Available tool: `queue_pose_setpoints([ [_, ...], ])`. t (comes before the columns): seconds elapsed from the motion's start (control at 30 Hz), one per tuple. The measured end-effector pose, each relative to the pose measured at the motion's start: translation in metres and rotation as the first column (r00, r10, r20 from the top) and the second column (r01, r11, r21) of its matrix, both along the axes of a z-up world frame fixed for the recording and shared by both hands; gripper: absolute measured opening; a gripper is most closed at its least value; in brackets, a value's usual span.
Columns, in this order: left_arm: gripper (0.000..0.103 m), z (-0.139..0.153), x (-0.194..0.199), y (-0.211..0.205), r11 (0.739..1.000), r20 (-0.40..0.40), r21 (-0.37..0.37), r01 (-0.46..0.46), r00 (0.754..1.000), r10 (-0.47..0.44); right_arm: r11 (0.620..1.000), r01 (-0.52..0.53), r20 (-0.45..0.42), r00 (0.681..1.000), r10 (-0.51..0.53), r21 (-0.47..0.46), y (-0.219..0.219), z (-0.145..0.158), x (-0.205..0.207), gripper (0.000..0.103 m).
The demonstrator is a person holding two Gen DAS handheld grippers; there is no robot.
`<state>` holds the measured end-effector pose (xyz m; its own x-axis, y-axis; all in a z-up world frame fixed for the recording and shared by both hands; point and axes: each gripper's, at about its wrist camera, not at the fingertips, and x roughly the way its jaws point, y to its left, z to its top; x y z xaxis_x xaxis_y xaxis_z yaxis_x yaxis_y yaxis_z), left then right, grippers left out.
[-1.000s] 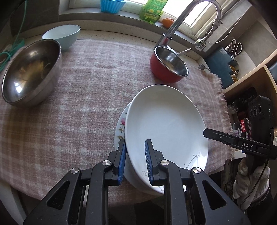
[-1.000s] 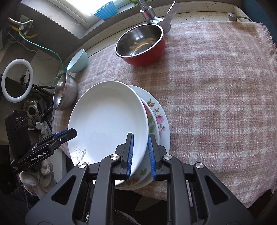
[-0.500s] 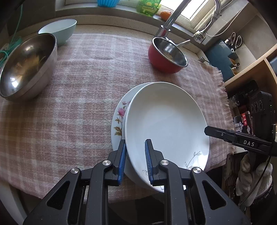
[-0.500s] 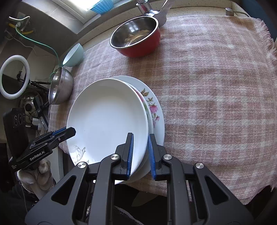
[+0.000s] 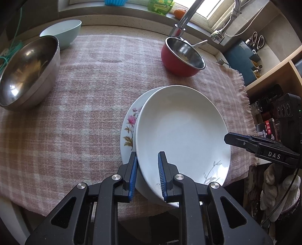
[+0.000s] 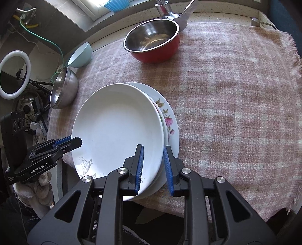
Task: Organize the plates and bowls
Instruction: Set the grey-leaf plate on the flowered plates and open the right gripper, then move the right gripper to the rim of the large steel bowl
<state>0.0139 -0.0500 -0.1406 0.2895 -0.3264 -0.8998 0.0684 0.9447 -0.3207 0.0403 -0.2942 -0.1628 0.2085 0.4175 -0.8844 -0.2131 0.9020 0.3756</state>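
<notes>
A white plate (image 5: 181, 132) lies on top of a flowered plate (image 5: 129, 130), both at the near edge of the checked cloth. My left gripper (image 5: 146, 175) is shut on the white plate's near rim. My right gripper (image 6: 152, 167) is shut on the rim of the same white plate (image 6: 117, 128), with the flowered plate (image 6: 169, 120) showing beside it. A red pot (image 5: 181, 60), a steel bowl (image 5: 26, 73) and a pale blue bowl (image 5: 62, 34) stand farther back.
The pink checked cloth (image 6: 236, 98) covers the counter. A tap (image 5: 188, 17) rises behind the red pot. A shelf unit (image 5: 273, 75) stands at the right. A ring light (image 6: 15, 75) and cables are off the counter's left side.
Both grippers have drawn back toward the near edge with the white plate in them. The stack now sits lower and nearer the cloth's front edge.
</notes>
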Motion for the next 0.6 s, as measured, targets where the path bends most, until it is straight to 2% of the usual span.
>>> queue_pose_setpoints([
  [0.23, 0.018, 0.004, 0.0, 0.004, 1.0, 0.011, -0.009, -0.002, 1.0, 0.002, 0.998, -0.018, 0.097, 0.995, 0.025, -0.064, 0.01, 0.021, -0.001, 0.048],
  [0.3, 0.018, 0.008, 0.001, 0.006, 1.0, 0.026, -0.011, -0.002, 1.0, 0.002, 0.998, -0.011, 0.127, 0.992, 0.02, -0.067, 0.009, 0.027, -0.001, 0.05],
  [0.4, 0.018, 0.019, 0.001, 0.011, 1.0, 0.068, -0.001, -0.003, 0.998, 0.003, 0.999, -0.003, 0.174, 0.985, 0.011, -0.045, 0.009, 0.037, -0.001, 0.056],
  [0.47, 0.018, 0.024, 0.002, 0.016, 1.0, 0.087, 0.0, -0.014, 0.996, 0.014, 1.0, -0.002, 0.216, 0.976, 0.005, -0.012, 0.009, 0.043, -0.001, 0.071],
  [0.6, 0.018, 0.03, 0.004, 0.028, 0.999, 0.109, -0.008, -0.05, 0.993, 0.051, 1.0, -0.021, 0.269, 0.963, 0.017, 0.011, 0.019, 0.053, 0.002, 0.075],
])
